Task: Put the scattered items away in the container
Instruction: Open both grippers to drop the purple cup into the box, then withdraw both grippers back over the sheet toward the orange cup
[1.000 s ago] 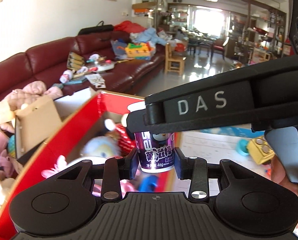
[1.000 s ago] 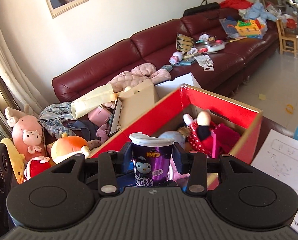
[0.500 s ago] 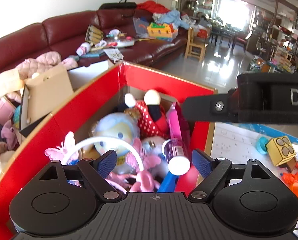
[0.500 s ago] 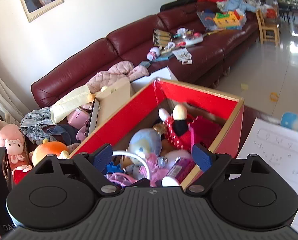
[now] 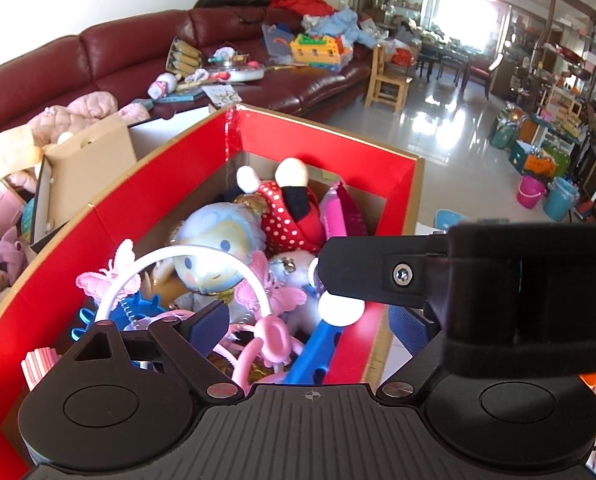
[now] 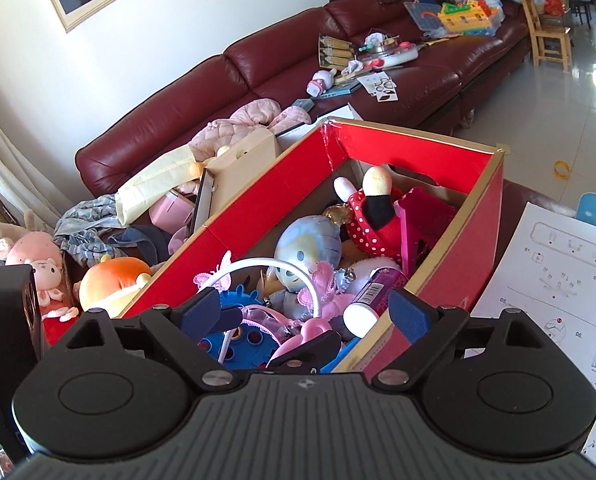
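Note:
The red cardboard box [image 5: 326, 132] [image 6: 418, 140] is full of toys: a plush in a red dotted dress [image 5: 286, 220], a pale blue plush [image 6: 310, 244] and a white headband with pink butterflies [image 5: 186, 256]. A purple cup with a white lid [image 6: 372, 294] lies on its side among them, by the box's right wall. Its lid [image 5: 340, 308] shows in the left wrist view. My left gripper [image 5: 310, 324] hangs open over the toys, holding nothing. My right gripper [image 6: 306, 314] is opening, also with nothing in it. One of its fingers [image 5: 378, 276] crosses the left view.
A dark red sofa [image 6: 258, 64] strewn with toys and clothes runs behind the box. A brown carton [image 5: 86, 164] and plush toys [image 6: 114, 280] lie to the left. A printed instruction sheet [image 6: 558, 280] lies right of the box. A wooden chair [image 5: 386, 76] stands on the tiled floor.
A second ago both grippers were shut on a purple cup above the box. Both have opened wide and sunk a little, and the cup now lies in the box.

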